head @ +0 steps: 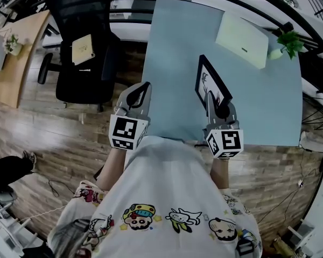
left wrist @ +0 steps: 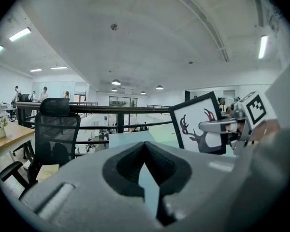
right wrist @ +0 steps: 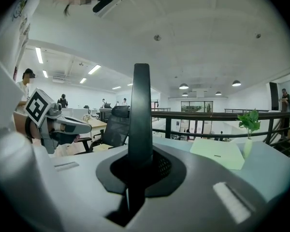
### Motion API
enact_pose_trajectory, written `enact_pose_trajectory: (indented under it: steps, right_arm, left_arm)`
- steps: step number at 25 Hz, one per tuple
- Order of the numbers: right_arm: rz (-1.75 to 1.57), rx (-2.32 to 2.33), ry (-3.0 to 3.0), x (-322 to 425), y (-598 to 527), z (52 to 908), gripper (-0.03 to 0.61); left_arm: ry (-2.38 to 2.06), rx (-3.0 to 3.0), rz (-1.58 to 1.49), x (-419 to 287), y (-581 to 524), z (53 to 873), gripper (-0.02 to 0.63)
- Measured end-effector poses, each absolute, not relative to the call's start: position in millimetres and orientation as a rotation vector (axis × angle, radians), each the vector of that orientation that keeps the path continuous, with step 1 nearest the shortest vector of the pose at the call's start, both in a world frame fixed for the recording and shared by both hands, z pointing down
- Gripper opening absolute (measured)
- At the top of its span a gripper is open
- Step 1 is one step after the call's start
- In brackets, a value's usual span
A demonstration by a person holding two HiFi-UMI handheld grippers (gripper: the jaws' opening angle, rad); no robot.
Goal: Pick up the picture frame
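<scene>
The picture frame (head: 211, 83) is black with a deer print and stands on edge over the light blue table (head: 172, 47). My right gripper (head: 216, 104) is shut on its near edge. In the right gripper view the frame (right wrist: 140, 112) shows edge-on as a dark upright bar rising from between the jaws of that gripper (right wrist: 139, 154). The left gripper view shows the deer print (left wrist: 198, 124) with the right gripper (left wrist: 223, 126) clamped on it. My left gripper (head: 144, 88) is shut and empty at the table's near left edge, well apart from the frame.
A pale green pad (head: 242, 41) and a small potted plant (head: 288, 41) lie at the table's far right. A black office chair (head: 81, 47) with a yellowish book (head: 82, 49) stands left of the table. A railing (right wrist: 217, 116) runs behind the table.
</scene>
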State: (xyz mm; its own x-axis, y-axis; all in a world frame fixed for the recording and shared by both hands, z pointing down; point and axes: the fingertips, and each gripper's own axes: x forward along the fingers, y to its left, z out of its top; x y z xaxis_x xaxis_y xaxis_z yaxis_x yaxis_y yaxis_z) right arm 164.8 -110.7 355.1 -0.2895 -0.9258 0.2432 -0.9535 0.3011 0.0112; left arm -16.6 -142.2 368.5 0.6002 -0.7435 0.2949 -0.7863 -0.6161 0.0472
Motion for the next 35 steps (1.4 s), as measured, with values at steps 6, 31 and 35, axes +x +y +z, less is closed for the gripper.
enact_pose_trajectory:
  steps: [6,31,35]
  right_arm:
    - [0.202,1.738,-2.371,165.0,-110.6,355.1,0.018]
    - [0.269,1.74,-2.376,166.3,-111.8,362.5,0.018]
    - [0.279,1.739,-2.376,165.9,-111.3,362.2,0.018]
  left_arm:
    - [-1.298,2.646,0.356,-18.2,-143.0,367.3,-0.002]
    - [-1.312,2.636,0.362,-21.9,-144.9,371.4,-0.002]
    - [-1.304,2.63,0.359,-20.6,-144.8,371.6,-0.002]
